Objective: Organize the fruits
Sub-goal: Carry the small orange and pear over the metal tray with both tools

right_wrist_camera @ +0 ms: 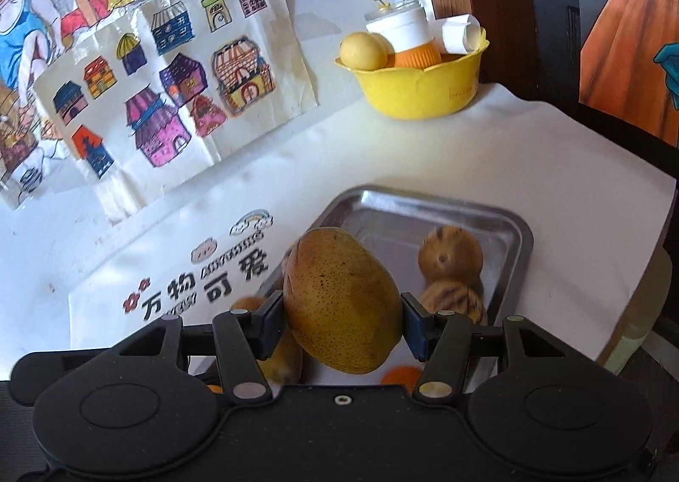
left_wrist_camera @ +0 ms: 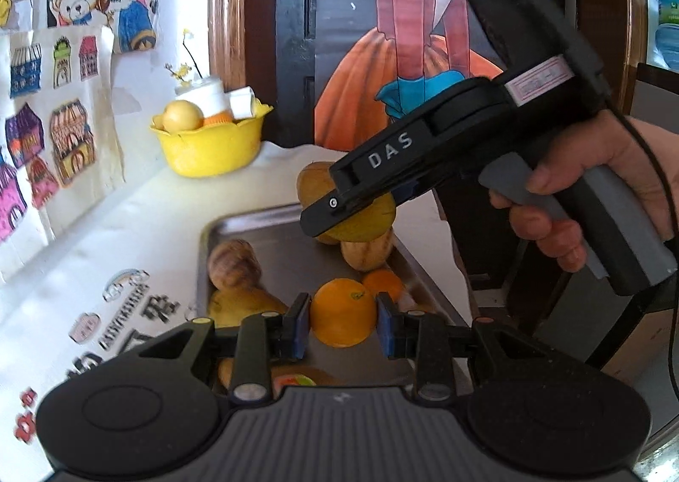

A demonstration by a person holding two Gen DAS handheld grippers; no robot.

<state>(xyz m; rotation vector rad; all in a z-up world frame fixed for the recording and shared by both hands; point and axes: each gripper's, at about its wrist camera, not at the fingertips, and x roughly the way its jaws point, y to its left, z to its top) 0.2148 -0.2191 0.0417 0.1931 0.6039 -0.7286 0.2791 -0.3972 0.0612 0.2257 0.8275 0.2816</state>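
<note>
A metal tray (left_wrist_camera: 250, 227) (right_wrist_camera: 428, 210) on the white table holds several fruits. My left gripper (left_wrist_camera: 343, 322) is shut on an orange (left_wrist_camera: 343, 312) just above the tray's near part. My right gripper (right_wrist_camera: 343, 320) is shut on a large speckled yellow-brown pear (right_wrist_camera: 339, 303) and holds it above the tray; in the left wrist view it (left_wrist_camera: 339, 210) shows over the tray's far end with the pear (left_wrist_camera: 365, 218) in its fingers. Striped brown fruits (right_wrist_camera: 450, 257) (left_wrist_camera: 231, 263) lie in the tray, with a second orange (left_wrist_camera: 382, 282) and a yellow pear (left_wrist_camera: 242, 305).
A yellow bowl (left_wrist_camera: 212, 146) (right_wrist_camera: 420, 87) at the table's back holds a yellow fruit (left_wrist_camera: 182, 116), a white-and-orange jar and rolled paper. Drawings hang on the wall at left. The table's edge runs along the right, beside a dark wooden door.
</note>
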